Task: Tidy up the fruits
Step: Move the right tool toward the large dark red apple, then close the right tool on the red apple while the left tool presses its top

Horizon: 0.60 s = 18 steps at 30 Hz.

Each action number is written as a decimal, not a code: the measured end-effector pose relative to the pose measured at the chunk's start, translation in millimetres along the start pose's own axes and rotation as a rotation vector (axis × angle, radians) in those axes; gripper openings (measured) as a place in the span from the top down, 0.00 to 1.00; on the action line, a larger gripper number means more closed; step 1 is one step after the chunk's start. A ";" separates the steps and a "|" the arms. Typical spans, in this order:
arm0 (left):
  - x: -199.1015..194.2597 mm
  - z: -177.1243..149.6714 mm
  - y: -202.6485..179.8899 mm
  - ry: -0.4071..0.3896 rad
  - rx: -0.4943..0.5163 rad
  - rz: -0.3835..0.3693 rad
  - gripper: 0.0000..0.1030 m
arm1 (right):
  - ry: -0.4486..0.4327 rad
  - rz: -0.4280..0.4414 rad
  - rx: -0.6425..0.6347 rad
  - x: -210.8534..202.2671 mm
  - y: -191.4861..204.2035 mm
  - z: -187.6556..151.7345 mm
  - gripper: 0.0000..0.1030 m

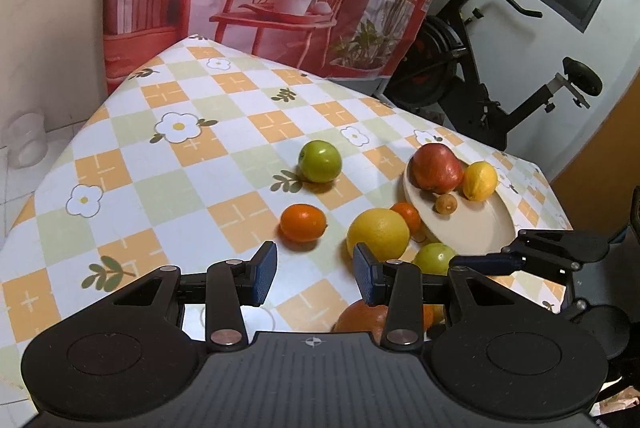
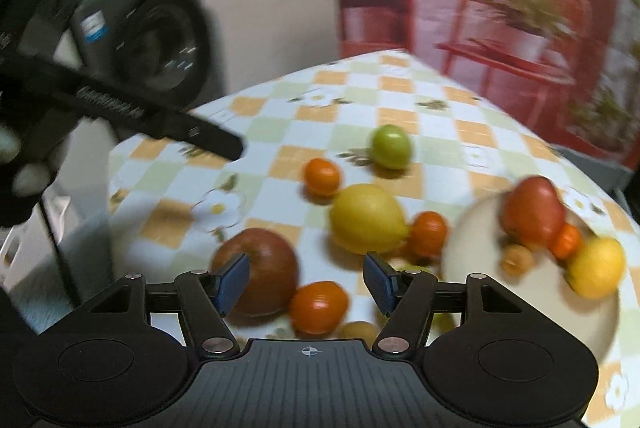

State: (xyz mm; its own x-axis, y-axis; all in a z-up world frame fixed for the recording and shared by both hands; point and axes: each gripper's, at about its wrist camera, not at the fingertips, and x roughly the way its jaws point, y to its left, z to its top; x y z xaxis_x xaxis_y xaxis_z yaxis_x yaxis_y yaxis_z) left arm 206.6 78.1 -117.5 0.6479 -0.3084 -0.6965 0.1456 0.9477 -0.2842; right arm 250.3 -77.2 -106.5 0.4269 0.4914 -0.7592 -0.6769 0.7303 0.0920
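Near the right edge of the checked surface [image 1: 168, 132], a cream plate [image 1: 472, 232] gathers some fruit while other fruits lie loose beside it, both grippers [image 1: 315, 274] [image 2: 306, 282] hovering, jaws apart and empty.

Your widest free room is the bare checked tablecloth [image 1: 132, 164] on the left, past the green apple [image 1: 320, 161] and the small orange [image 1: 303, 222]. Toward the cream plate [image 1: 472, 228] the way is crowded: the big yellow citrus [image 1: 378, 233] blocks it
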 end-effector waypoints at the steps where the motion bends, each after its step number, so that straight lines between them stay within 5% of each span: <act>1: -0.3 -0.9 1.7 0.001 -0.004 0.001 0.58 | 0.005 0.015 -0.016 2.3 3.7 0.7 0.42; 11: -0.6 -3.5 9.8 0.003 -0.034 -0.004 0.58 | 0.107 0.104 -0.110 33.2 23.4 3.4 0.40; 18: 2.1 -3.7 12.6 0.008 -0.051 -0.023 0.58 | 0.146 0.092 -0.130 51.5 25.6 4.5 0.37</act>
State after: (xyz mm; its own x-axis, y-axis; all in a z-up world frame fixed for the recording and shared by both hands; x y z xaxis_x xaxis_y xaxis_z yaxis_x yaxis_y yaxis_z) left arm 207.0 89.1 -125.0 0.6387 -0.3308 -0.6947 0.1218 0.9350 -0.3332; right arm 257.7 -31.1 -140.3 0.2749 0.4717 -0.8378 -0.7845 0.6138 0.0882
